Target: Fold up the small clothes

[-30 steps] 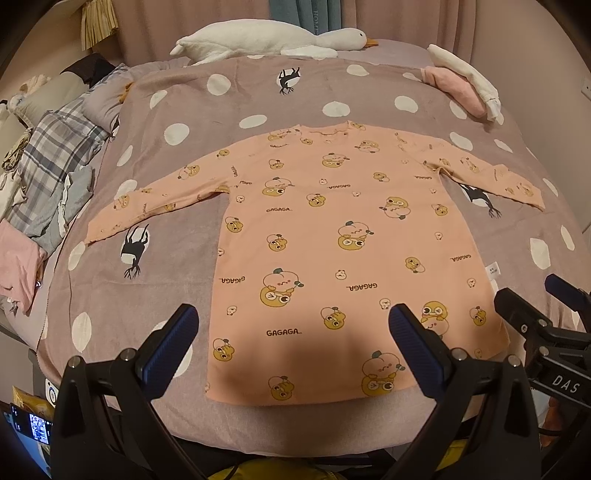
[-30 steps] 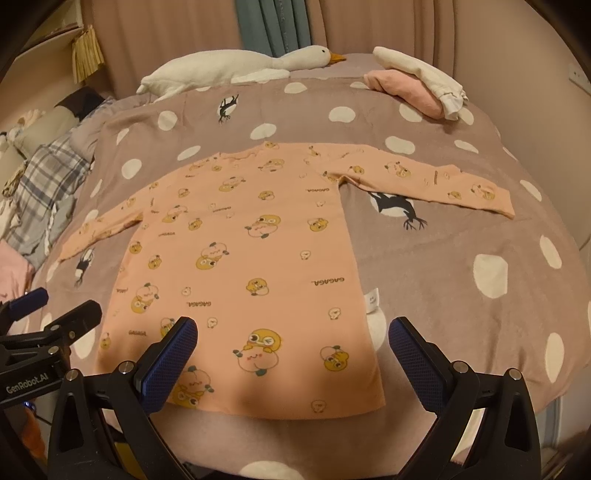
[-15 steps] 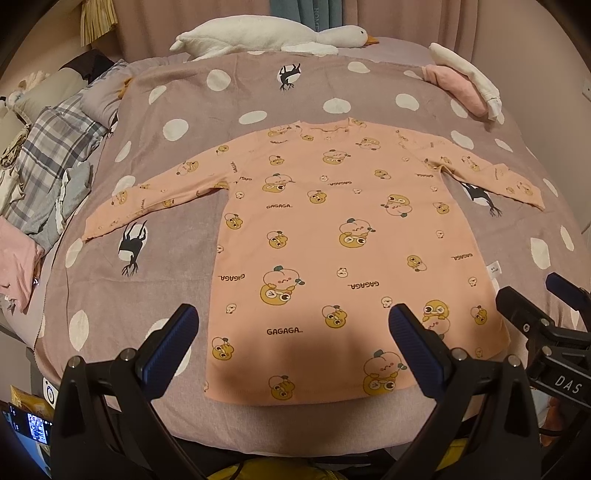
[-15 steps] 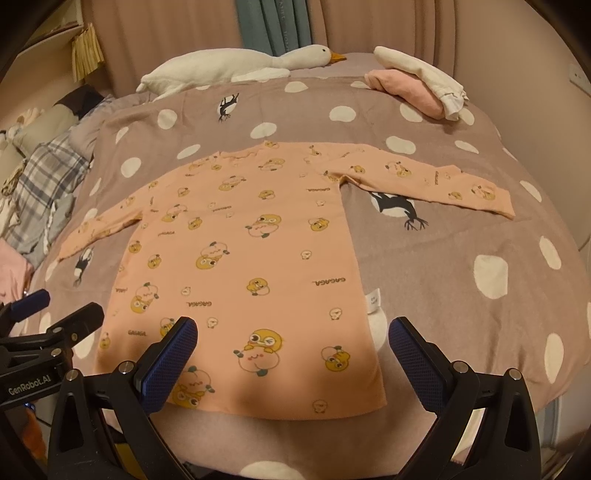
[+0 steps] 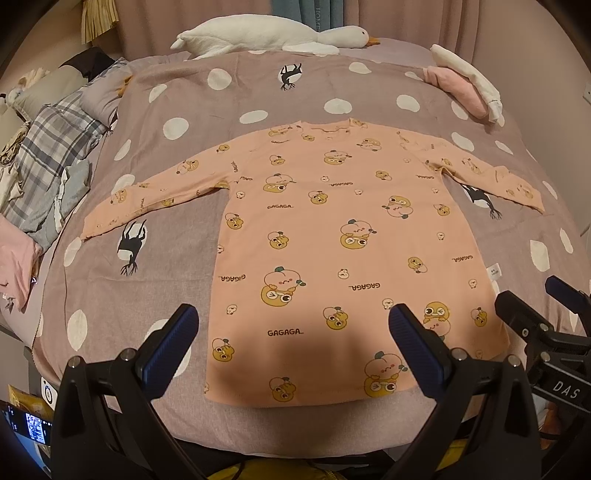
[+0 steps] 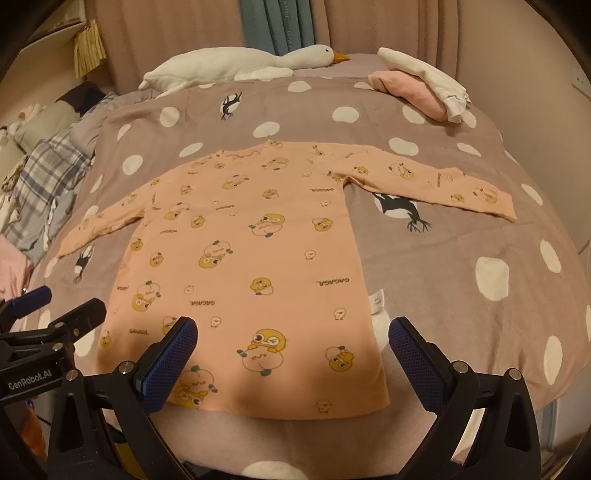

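Two grippers, left gripper (image 5: 291, 339) and right gripper (image 6: 291, 341), hover spread wide and empty above the hem of the peach shirt (image 5: 343, 240), laid flat with sleeves outstretched, ready for folding.

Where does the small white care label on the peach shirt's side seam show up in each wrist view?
Left wrist view: care label at right of middle, on the peach shirt's right edge.
Right wrist view: care label right of centre, low on the shirt's right edge.
Shared landmark: the plush goose at the bed's far end.
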